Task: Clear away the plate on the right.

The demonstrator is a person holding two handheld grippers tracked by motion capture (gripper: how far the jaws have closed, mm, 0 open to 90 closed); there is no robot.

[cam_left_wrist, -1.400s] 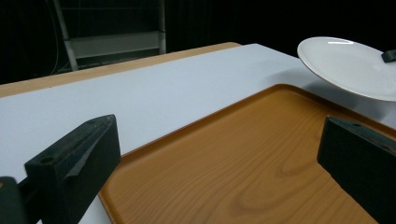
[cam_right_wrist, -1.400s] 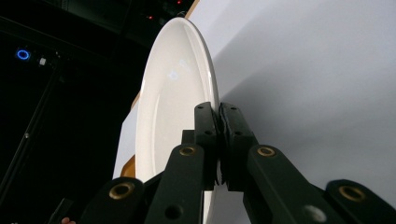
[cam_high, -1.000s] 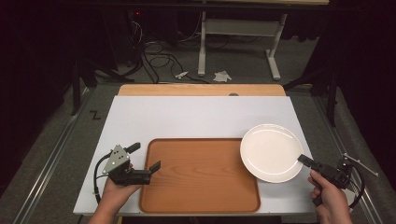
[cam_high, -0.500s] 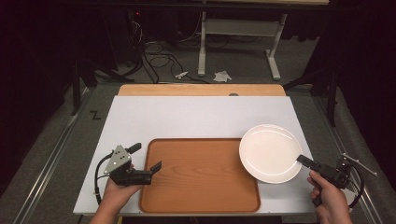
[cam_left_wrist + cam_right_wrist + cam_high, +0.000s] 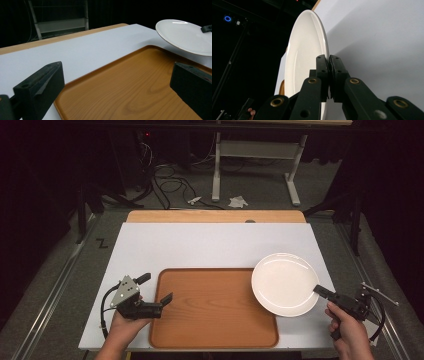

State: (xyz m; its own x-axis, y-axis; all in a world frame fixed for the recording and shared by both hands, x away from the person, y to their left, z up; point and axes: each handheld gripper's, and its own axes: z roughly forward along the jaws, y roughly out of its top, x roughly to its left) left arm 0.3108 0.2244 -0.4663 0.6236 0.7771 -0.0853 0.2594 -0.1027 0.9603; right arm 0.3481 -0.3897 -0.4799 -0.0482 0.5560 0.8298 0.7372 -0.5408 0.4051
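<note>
1. Plate: the round white ceramic plate [image 5: 285,283] sits at the right end of the brown wooden tray [image 5: 210,315], its left part overlapping the tray's right corner and the rest out over the white surface [image 5: 210,247].
2. From the left claw view I see the plate [image 5: 185,36] lifted and tilted above the tray [image 5: 130,90], not lying flat on it.
3. My right claw [image 5: 320,291] has its jaws pressed together on the plate's rim at the edge farthest from the tray; in the right claw view the rim [image 5: 325,53] runs straight into the closed jaws.
4. My left claw [image 5: 155,292] hangs at the tray's left edge with its jaws spread wide, one on each side of that edge, pinching nothing.
5. Both hands come in from the near side of the tray, the left hand [image 5: 125,325] just outside its left edge and the right hand [image 5: 347,330] well beyond its right edge.
</note>
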